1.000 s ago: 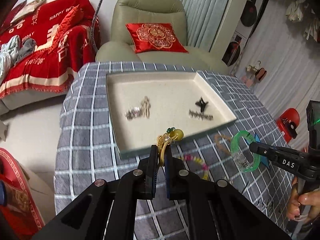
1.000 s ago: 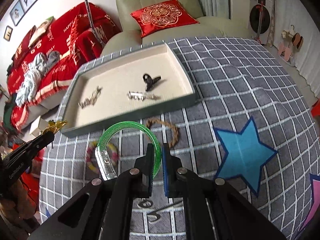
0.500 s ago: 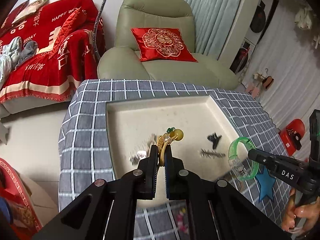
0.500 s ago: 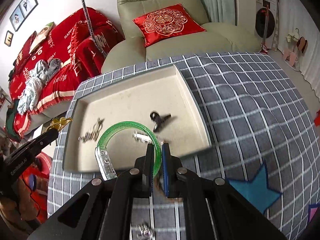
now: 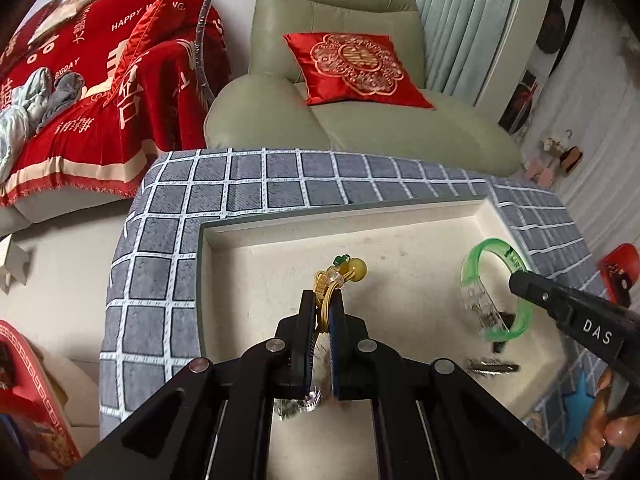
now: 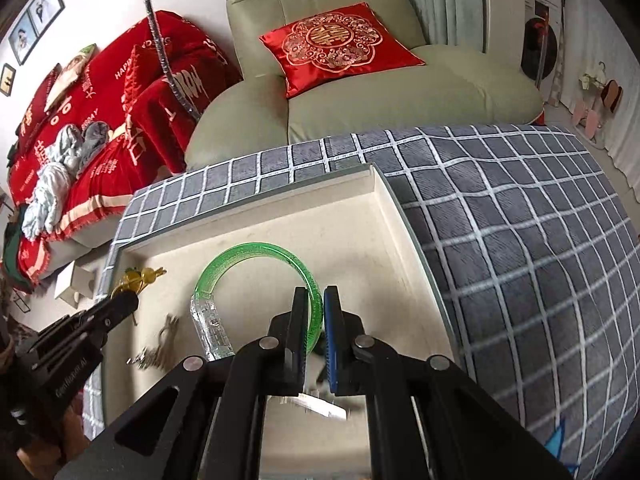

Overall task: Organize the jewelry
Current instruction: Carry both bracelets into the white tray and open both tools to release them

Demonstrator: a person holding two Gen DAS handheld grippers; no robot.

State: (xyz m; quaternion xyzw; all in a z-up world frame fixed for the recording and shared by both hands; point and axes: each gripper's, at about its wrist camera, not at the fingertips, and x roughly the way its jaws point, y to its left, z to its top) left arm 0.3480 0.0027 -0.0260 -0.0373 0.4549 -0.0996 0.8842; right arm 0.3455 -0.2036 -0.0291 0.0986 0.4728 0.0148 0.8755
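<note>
Grey checked tablecloth (image 5: pixel 248 184): fills the middle band of both views, white grid lines, a blue star print at the lower right.
Sage-green armchair (image 5: pixel 360 112): top centre of both views, behind the table, with a red embroidered cushion (image 5: pixel 356 68) on its seat.
Red throw (image 6: pixel 120 92): upper left, draped over a sofa.
Cream tray (image 5: pixel 248 264): shallow, grey-rimmed, lies on the cloth in the centre and lower half of each view.
Right gripper (image 6: pixel 316 300): bottom centre of its own view, clenched on the green bangle (image 6: pixel 256 252), which arcs up and left of the fingers above the tray floor; its clear segment hangs at the lower left of the arc.
Left gripper (image 5: pixel 324 300): bottom centre of its own view, clamped on the gold bracelet with a yellow bead (image 5: pixel 344 276), held over the tray's middle.
Silver pieces (image 6: pixel 160 344): on the tray floor, lower left in the right wrist view, blurred.
Dark hair clip (image 5: pixel 502 334): on the tray floor behind the bangle, right of the left wrist view, partly hidden.
</note>
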